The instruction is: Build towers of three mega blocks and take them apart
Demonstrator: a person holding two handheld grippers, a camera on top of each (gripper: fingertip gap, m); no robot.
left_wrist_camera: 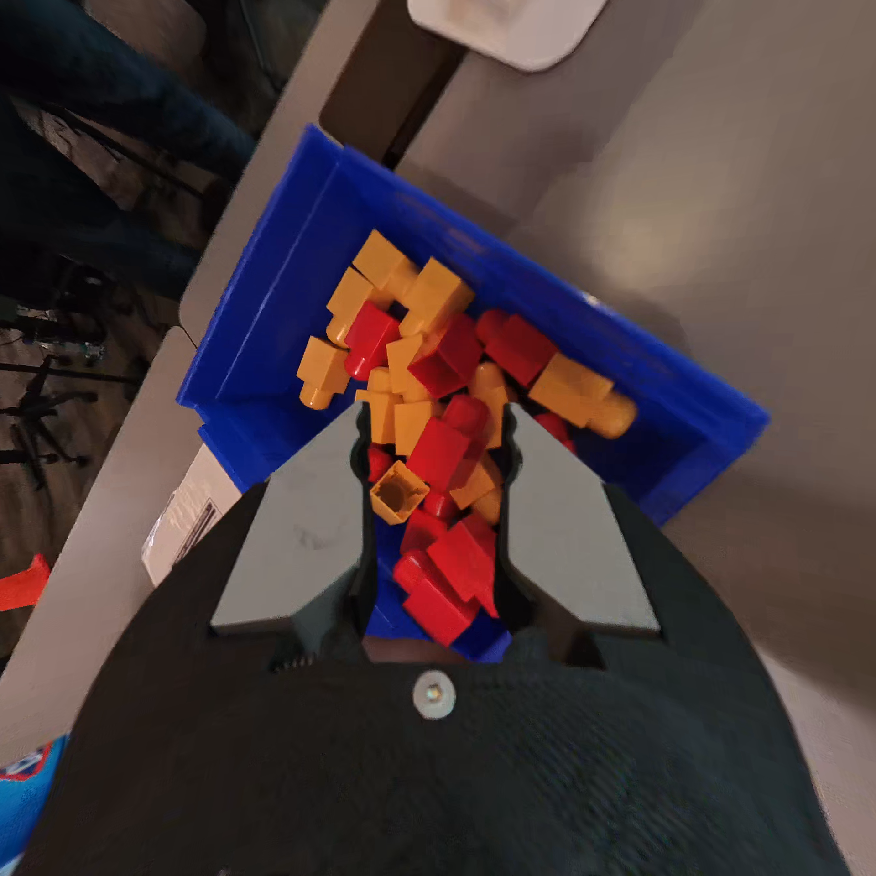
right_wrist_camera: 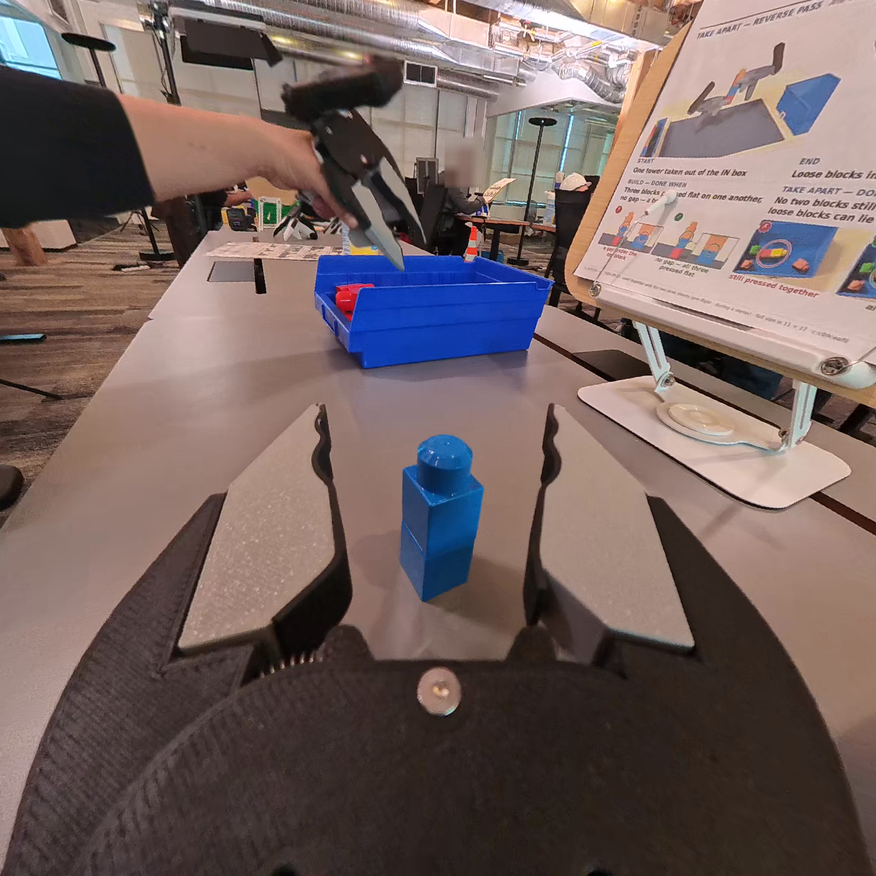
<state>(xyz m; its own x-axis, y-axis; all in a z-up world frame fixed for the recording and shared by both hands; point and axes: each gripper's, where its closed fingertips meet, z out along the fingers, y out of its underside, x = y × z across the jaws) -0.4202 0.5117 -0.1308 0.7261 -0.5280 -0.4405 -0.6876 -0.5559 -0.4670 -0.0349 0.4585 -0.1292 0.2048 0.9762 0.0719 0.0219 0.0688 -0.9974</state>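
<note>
A blue bin (left_wrist_camera: 265,308) holds several loose yellow blocks (left_wrist_camera: 441,289) and red blocks (left_wrist_camera: 445,355). My left gripper (left_wrist_camera: 434,404) hovers over the pile, tilted down, its jaws open and nothing pressed between the pads. The right wrist view shows it (right_wrist_camera: 396,260) with its tips at the back rim of the bin (right_wrist_camera: 441,322), where some red blocks (right_wrist_camera: 348,294) show. A tower of two blue blocks (right_wrist_camera: 441,521) stands upright on the grey table (right_wrist_camera: 189,379). My right gripper (right_wrist_camera: 434,407) is open around it, with a clear gap on both sides.
A tilted board with an instruction sheet (right_wrist_camera: 739,166) stands on a white base (right_wrist_camera: 711,441) at the right. A person's forearm (right_wrist_camera: 204,147) reaches in from the left above the table. The table's left edge (right_wrist_camera: 118,341) drops to carpeted floor. One gripper's finger ends stand about 40 cm off the other's.
</note>
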